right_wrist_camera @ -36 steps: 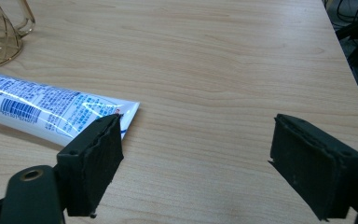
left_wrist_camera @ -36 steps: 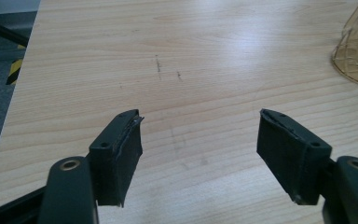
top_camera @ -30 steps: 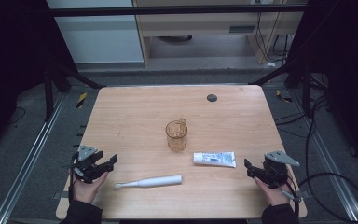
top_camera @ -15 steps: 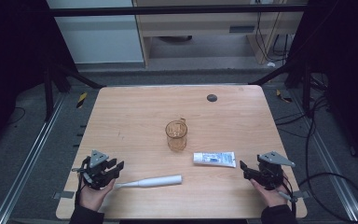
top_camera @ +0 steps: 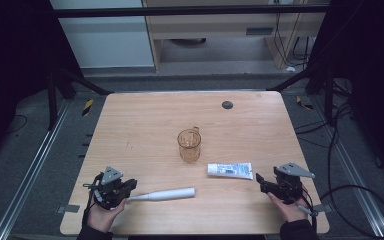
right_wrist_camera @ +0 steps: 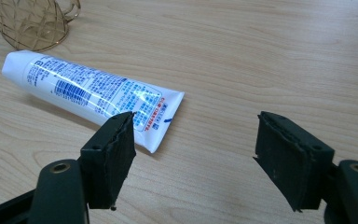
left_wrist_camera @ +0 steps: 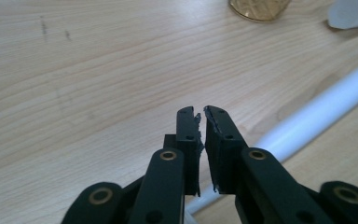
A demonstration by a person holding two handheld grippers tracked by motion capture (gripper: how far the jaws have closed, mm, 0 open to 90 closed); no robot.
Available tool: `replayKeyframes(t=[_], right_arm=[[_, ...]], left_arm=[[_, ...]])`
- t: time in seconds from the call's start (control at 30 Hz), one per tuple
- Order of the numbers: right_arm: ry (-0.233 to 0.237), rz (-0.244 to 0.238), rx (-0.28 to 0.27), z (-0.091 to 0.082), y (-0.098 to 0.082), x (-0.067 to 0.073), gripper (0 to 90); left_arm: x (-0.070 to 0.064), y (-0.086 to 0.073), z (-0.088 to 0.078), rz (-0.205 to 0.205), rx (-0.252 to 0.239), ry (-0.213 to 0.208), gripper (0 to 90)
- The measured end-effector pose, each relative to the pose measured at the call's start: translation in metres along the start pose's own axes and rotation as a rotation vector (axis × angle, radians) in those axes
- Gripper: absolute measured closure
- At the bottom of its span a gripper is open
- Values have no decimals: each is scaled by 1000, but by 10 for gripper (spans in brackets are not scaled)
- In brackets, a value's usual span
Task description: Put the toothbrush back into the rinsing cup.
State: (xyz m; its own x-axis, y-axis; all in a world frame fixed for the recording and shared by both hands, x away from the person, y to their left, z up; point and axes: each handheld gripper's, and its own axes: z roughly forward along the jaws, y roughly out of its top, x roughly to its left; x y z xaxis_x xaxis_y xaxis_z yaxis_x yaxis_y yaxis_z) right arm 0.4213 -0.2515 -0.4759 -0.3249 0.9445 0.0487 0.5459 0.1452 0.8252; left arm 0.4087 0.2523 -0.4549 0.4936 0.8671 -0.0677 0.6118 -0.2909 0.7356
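Since a second ago the left gripper (top_camera: 128, 189) has slid across the pale wooden worktop (top_camera: 145, 125) toward the long white cylindrical toothbrush handle (top_camera: 162, 194), and its fingers (left_wrist_camera: 189, 135) have just been closing. They now stand almost together with only a thin slit between the pads, and nothing is caught between them. In the left gripper view the white handle runs underneath and to the right of the closed tips, and whether they touch it cannot be told. In the high view the gripper's tips sit at the handle's near-left end.

Over on the other side, the right gripper (top_camera: 261, 183) has kept its place near the front right edge of the worktop. Its fingers (right_wrist_camera: 114, 154) stand wide apart and hold nothing. Just ahead of them lies the white toothpaste tube with blue print (right_wrist_camera: 93, 93), flat on the wood, with its crimped end pointing at the gripper and clear of the pads.

Beyond the tube, at the middle of the worktop, stands the amber see-through plastic cup with a handle (top_camera: 189, 145), upright. A small dark round disc (top_camera: 227, 104) lies near the far edge.
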Motion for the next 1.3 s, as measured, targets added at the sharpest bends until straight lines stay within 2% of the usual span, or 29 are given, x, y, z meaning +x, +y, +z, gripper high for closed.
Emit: replayKeyframes(t=[0.1, 0.17, 0.3, 0.37, 0.4, 0.57, 0.8, 1.0, 1.3], right_arm=[[4, -3, 5, 1, 0, 0, 284], [8, -4, 10, 2, -1, 0, 284], [9, -3, 16, 2, -1, 1, 284], [11, -2, 16, 2, -1, 1, 284], [11, -2, 16, 2, -1, 1, 284], [8, -5, 17, 3, -1, 0, 284], [9, -13, 21, 4, -1, 1, 284], [14, -10, 24, 4, -1, 2, 284], [9, -17, 29, 5, -1, 2, 284]], left_arm=[[-6, -1, 1, 27, 21, -33, 869], [-7, -1, 2, 28, 25, -41, 884], [-14, -3, 4, 48, 57, -83, 892], [-16, -4, 4, 51, 65, -92, 892], [-18, -5, 5, 65, 86, -103, 894], [-21, -7, 9, 72, 120, -119, 894], [-22, -9, 14, 83, 159, -124, 894], [-21, -10, 16, 93, 181, -110, 894], [-18, -11, 19, 91, 183, -88, 895]])
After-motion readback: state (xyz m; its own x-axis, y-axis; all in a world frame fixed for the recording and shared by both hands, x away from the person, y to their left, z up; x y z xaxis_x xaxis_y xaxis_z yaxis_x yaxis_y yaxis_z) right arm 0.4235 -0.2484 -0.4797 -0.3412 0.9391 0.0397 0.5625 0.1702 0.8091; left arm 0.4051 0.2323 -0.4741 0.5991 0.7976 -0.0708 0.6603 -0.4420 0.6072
